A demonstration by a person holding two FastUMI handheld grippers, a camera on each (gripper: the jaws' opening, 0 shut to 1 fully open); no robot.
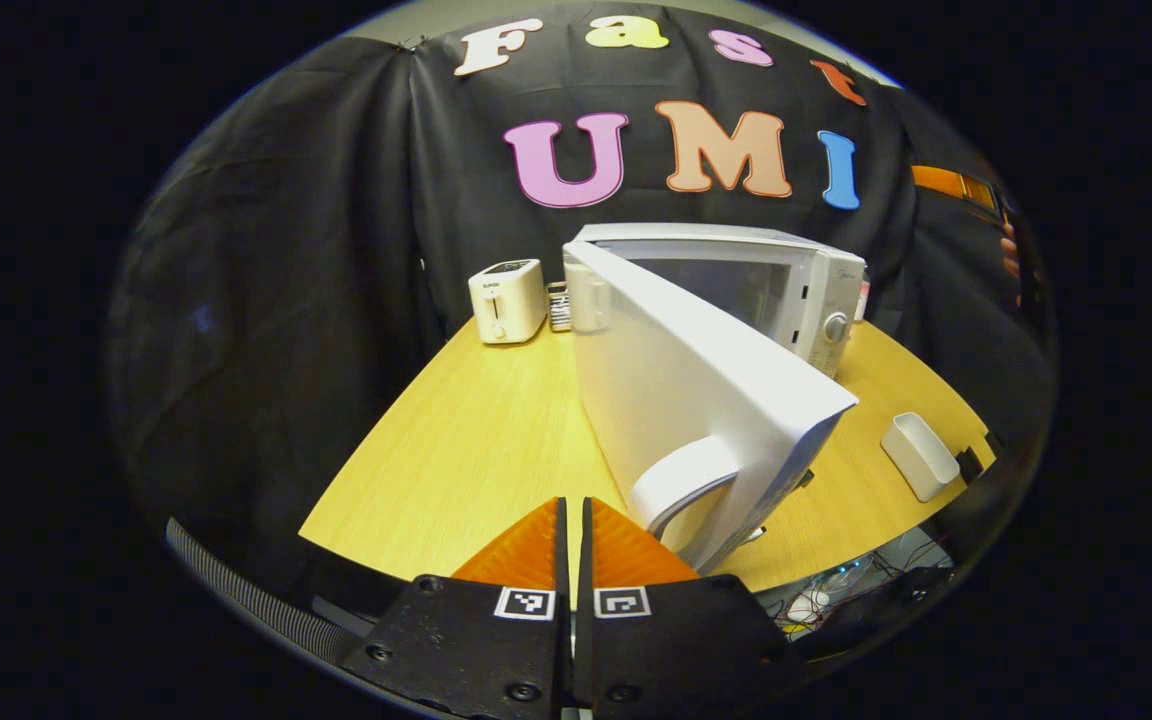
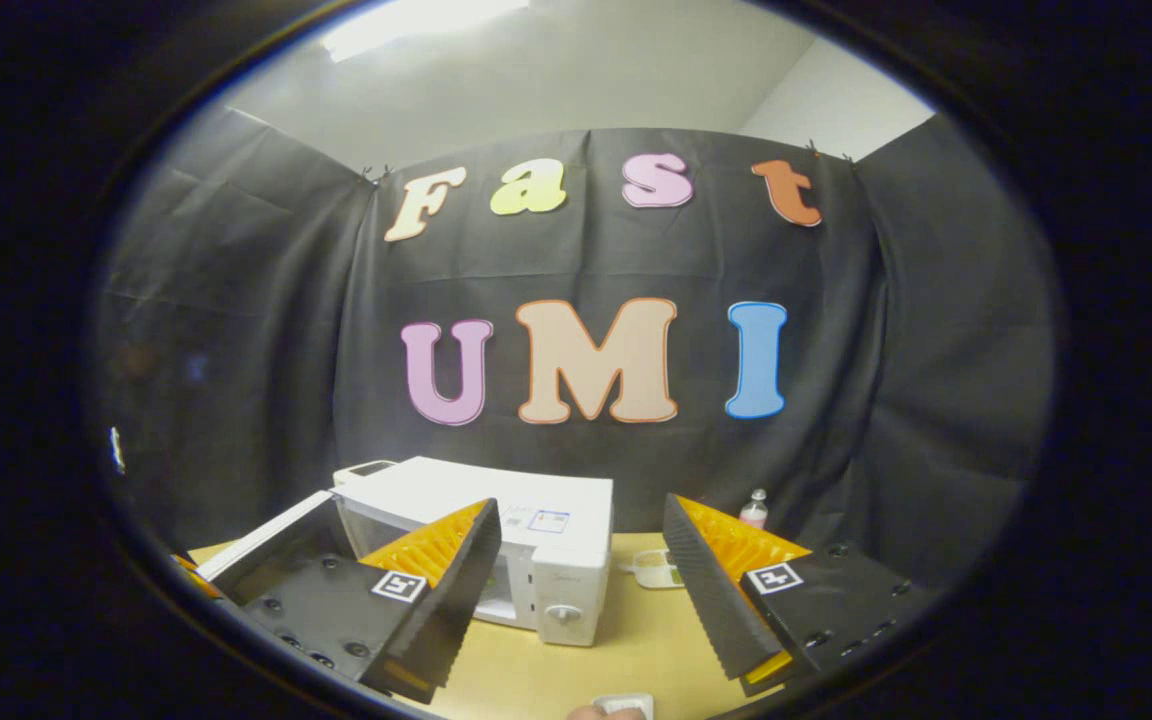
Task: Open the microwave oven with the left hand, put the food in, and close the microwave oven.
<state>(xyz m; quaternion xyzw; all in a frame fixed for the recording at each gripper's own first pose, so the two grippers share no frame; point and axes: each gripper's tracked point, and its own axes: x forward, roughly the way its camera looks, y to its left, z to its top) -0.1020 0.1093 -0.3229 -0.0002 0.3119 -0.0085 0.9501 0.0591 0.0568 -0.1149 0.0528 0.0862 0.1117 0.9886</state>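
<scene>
Microwave [image 1: 796, 290] door [image 1: 696, 400] is swung wide open on the wooden table [image 1: 476, 440], so the first job looks done. The food is not inside yet, as far as the pictures show, and the door must be shut after that. The left gripper [image 1: 573, 535] sits low, just beside the door's white handle [image 1: 681, 485], with its two orange fingers pressed together and nothing between them. In the right gripper view, the right gripper [image 2: 581, 590] is held up high with its fingers spread wide apart and nothing in them, looking over the top of the microwave. A small white dish [image 1: 921, 455] lies on the table to the right of the open door; it may be the food, but that is hard to tell. A white toaster [image 1: 506, 300] stands at the back, left of the microwave, well out of the way. The big open door stands between the left gripper and the dish, so the right gripper is likely the better one to bring the food in.
</scene>
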